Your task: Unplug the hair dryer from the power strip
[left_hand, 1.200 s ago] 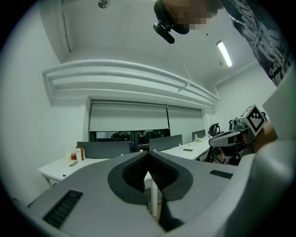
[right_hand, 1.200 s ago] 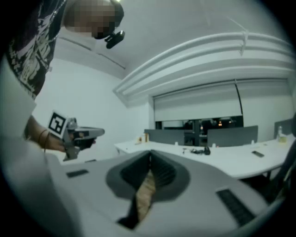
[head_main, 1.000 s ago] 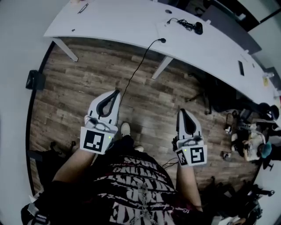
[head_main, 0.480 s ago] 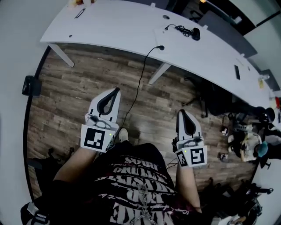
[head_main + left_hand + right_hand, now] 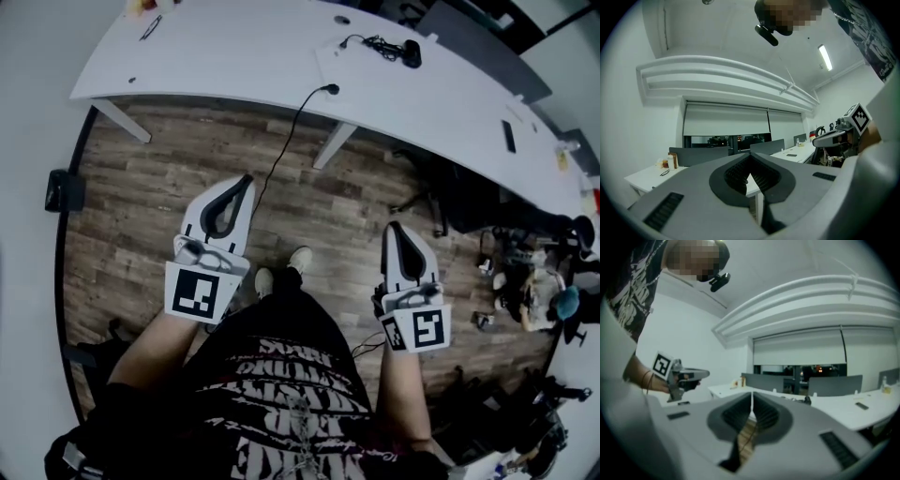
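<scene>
Left gripper (image 5: 246,183) and right gripper (image 5: 397,230), jaws together and empty, are held short of the table (image 5: 234,56). The likely hair dryer (image 5: 409,53) lies on the table's far side. Unplugging appears not yet begun.

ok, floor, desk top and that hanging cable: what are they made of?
Floor: wood-look planks, brown grain and plank seams, slight sheen; real wood or laminate, can't tell.
Desk top: smooth white matte panel, likely laminate.
Cable: thin, black, drapes limp off the desk edge, so probably rubber- or plastic-jacketed.
</scene>
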Tool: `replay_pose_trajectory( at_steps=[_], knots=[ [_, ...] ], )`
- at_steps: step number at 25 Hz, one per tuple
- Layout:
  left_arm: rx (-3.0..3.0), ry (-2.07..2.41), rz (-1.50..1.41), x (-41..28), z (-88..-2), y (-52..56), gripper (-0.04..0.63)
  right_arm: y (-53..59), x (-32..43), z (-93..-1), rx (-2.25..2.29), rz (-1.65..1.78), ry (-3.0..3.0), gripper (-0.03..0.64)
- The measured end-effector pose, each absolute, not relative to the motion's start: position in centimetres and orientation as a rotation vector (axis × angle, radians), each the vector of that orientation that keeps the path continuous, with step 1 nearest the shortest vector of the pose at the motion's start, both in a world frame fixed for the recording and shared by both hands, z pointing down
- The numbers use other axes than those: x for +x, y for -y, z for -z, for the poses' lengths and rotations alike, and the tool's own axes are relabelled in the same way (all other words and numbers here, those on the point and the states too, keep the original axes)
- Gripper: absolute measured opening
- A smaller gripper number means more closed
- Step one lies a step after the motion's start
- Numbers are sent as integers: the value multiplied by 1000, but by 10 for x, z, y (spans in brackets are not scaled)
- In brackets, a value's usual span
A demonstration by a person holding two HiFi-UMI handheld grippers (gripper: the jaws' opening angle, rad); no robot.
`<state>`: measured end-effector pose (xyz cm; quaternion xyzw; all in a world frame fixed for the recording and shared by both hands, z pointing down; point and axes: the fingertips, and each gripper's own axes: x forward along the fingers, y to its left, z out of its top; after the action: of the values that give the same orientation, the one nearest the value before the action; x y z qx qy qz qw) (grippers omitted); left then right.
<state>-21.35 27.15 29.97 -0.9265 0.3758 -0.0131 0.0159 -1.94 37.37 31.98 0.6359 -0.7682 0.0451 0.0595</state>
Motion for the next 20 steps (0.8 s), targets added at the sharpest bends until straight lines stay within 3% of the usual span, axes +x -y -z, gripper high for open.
replay_pose_trajectory(
  at_steps=[20],
  knots=[
    [-2916,-1252,107,-228,-325,-244,25,-354,-8,-330,1909,-207,2343,35]
  ],
)
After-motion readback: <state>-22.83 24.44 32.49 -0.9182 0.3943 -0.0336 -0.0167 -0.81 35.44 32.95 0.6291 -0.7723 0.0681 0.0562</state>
